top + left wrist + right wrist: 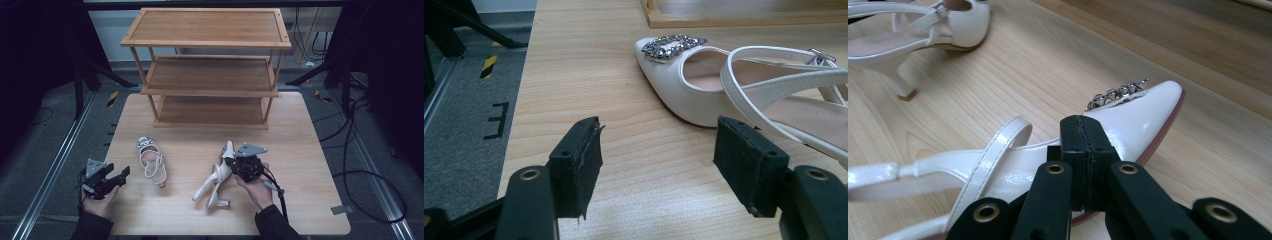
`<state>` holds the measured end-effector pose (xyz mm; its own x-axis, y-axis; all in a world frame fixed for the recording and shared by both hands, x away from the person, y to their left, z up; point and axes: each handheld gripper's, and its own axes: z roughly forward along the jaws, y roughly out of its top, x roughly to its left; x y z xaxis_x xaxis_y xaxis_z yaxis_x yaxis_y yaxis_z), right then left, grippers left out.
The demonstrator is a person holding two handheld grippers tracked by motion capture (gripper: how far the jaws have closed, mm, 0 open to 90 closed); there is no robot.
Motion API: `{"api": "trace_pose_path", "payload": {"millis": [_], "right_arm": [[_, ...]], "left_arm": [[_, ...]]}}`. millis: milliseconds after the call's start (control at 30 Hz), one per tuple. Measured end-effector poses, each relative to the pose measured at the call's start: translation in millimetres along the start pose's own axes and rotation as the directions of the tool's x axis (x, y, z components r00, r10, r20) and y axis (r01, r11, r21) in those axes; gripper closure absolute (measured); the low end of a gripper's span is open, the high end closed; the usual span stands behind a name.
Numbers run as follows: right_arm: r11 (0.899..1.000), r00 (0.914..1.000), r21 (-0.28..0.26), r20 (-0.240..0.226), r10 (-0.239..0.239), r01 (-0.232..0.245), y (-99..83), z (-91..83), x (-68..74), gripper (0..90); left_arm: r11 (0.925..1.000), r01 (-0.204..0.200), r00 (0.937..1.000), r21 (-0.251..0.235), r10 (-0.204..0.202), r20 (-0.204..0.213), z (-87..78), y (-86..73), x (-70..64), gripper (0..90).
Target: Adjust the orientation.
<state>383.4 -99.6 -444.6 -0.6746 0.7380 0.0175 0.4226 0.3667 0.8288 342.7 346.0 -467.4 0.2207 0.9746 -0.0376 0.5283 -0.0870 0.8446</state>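
Note:
Two white slingback heels with jewelled buckles lie on the wooden table [300,150]. The left shoe [151,162] [684,95] stands on its sole, toe toward the rack. My left gripper [117,172] [656,145] is open at the table's left edge, a short way from that toe, holding nothing. The right shoe [216,180] [1143,120] lies tipped on its side. My right gripper [228,161] [1083,125] has its jaws pressed together on the thin upper edge near the toe. The left shoe [948,25] also appears far off in the right gripper view.
A three-shelf wooden shoe rack [207,75] stands at the back of the table, its shelves bare; its base [744,17] is just beyond the left shoe. Grey floor, metal rails and cables [360,165] surround the table. Bare tabletop lies between shoes and rack.

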Motion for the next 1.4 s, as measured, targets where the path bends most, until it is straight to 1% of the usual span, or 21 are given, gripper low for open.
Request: {"api": "trace_pose_path", "payload": {"millis": [167,233,333,433,567,600,633,700,733,767,800,833,900,1000,1067,1133,1200,1267,1300,1367,1400], "right_arm": [[1.0,0.9995,-0.005,0.019,0.025,-0.025,-6.1,-7.2,-6.6,90.0],[0.999,0.9982,0.0,0.049,0.035,-0.035,-10.5,-11.5,-11.5,90.0],[0.999,0.997,0.005,0.063,0.046,-0.046,-13.2,-13.3,-14.7,90.0],[0.998,0.9927,0.018,0.104,0.061,-0.063,-20.7,-12.7,-26.1,90.0],[0.998,0.9919,0.015,0.109,0.065,-0.067,-27.1,-7.3,-36.4,90.0],[0.997,0.9925,0.035,0.106,0.061,-0.065,-32.9,-0.2,-49.3,90.0],[0.996,0.9919,0.046,0.109,0.066,-0.071,-34.8,1.8,-53.9,90.0],[0.994,0.9911,0.047,0.097,0.092,-0.097,-39.5,5.2,-64.6,90.0],[0.991,0.9899,0.039,0.069,0.124,-0.126,-41.2,6.3,-70.4,90.0],[0.991,0.9893,0.046,0.081,0.121,-0.125,-41.1,6.1,-71.9,89.5],[0.992,0.9865,0.048,0.118,0.114,-0.12,-40.6,4.2,-72.3,88.9],[0.992,0.9835,0.032,0.139,0.116,-0.122,-39.6,-0.6,-73.4,87.6],[0.993,0.9751,-0.008,0.186,0.121,-0.121,-37.0,-12.9,-73.2,83.6],[0.991,0.9671,-0.078,0.22,0.128,-0.113,-31.0,-34.5,-68.6,72.9],[0.985,0.9676,-0.125,0.208,0.143,-0.119,-25.4,-50.3,-61.0,58.9],[0.983,0.9715,-0.157,0.2,0.127,-0.097,-20.4,-63.7,-52.5,49.9],[0.978,0.9706,-0.18,0.192,0.145,-0.11,-16.1,-74.9,-44.6,41.3],[0.975,0.9705,-0.186,0.187,0.152,-0.117,-14.9,-77.6,-43.0,37.2],[0.97,0.9711,-0.195,0.161,0.176,-0.144,-11.8,-82.8,-36.9,29.5],[0.969,0.9719,-0.195,0.151,0.181,-0.15,-10.9,-84.1,-33.7,27.0],[0.969,0.9746,-0.194,0.13,0.182,-0.155,-10.2,-84.9,-26.8,22.4]], "left_arm": [[1.0,0.003,1.0,0.0,-0.003,0.002,0.2,-0.1,0.6,34.3],[1.0,0.0,1.0,0.0,0.0,0.001,-0.1,-0.1,0.1,34.3],[1.0,0.001,1.0,-0.001,-0.001,0.001,-0.4,0.2,0.0,34.3],[1.0,0.002,1.0,0.001,-0.002,0.003,0.6,-0.2,-0.3,34.3],[1.0,-0.002,1.0,0.002,0.002,0.003,1.4,-0.2,-0.3,34.3],[1.0,-0.003,1.0,0.004,0.003,0.002,1.6,-0.2,-0.2,34.3],[1.0,-0.004,1.0,0.006,0.004,0.001,1.9,-0.3,-0.2,34.3],[1.0,-0.004,1.0,0.004,0.004,0.003,1.8,-0.3,-0.6,34.3],[1.0,-0.004,1.0,0.004,0.004,0.003,1.7,-0.2,-0.6,34.3],[1.0,-0.004,1.0,0.003,0.004,0.003,1.5,-0.2,-0.6,34.3],[1.0,-0.005,1.0,0.004,0.005,0.003,1.4,-0.2,-0.4,34.3],[1.0,-0.004,1.0,0.004,0.004,0.002,1.2,-0.2,-0.2,34.3],[1.0,0.002,1.0,0.001,-0.002,0.005,0.6,-0.1,0.0,34.2],[1.0,0.0,1.0,0.0,0.0,0.003,0.2,0.1,0.2,34.1],[1.0,-0.002,1.0,0.0,0.002,0.003,-0.4,0.2,-0.1,33.9],[1.0,-0.004,1.0,-0.004,0.004,0.001,-1.0,0.5,-0.2,33.8],[1.0,-0.002,1.0,-0.004,0.002,0.002,-1.0,0.5,-0.1,33.7],[1.0,-0.003,1.0,-0.003,0.003,0.001,-1.1,0.3,-0.1,33.7],[1.0,-0.003,1.0,-0.003,0.003,0.001,-1.3,0.3,-0.1,33.7],[1.0,-0.002,1.0,-0.004,0.002,0.001,-1.9,0.5,0.2,33.7],[1.0,-0.002,1.0,-0.005,0.002,0.0,-2.1,0.6,0.5,33.6]]}}
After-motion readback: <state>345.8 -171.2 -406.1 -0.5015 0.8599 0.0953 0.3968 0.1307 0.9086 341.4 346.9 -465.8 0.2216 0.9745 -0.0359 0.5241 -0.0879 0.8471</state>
